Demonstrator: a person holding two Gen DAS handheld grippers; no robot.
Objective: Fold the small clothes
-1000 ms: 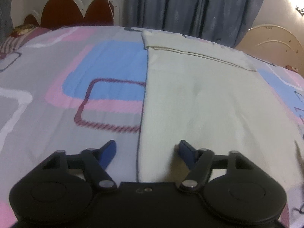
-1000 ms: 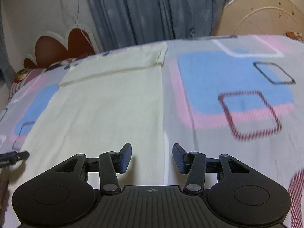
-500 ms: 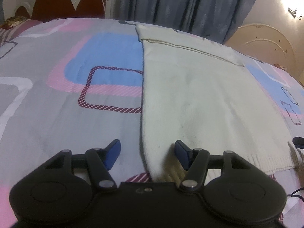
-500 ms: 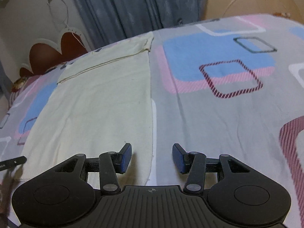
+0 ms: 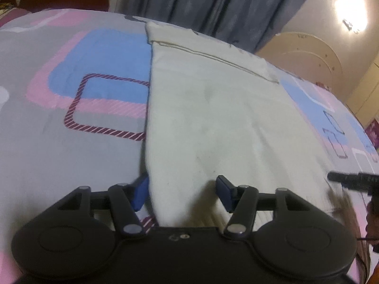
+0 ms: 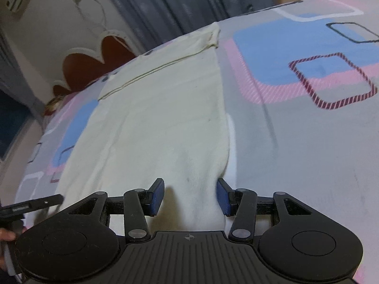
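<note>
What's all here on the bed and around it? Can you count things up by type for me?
Cream garment: 1
Patterned bedsheet: 1
Handheld grippers: 2, the left gripper and the right gripper, both open at the garment's near corners
Scalloped headboard: 1
Grey-blue curtain: 1
Total: 6

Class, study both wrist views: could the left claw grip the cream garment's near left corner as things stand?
Probably yes: the left claw is open, with the cream knitted garment's left edge between its blue pads, nothing blocking.
</note>
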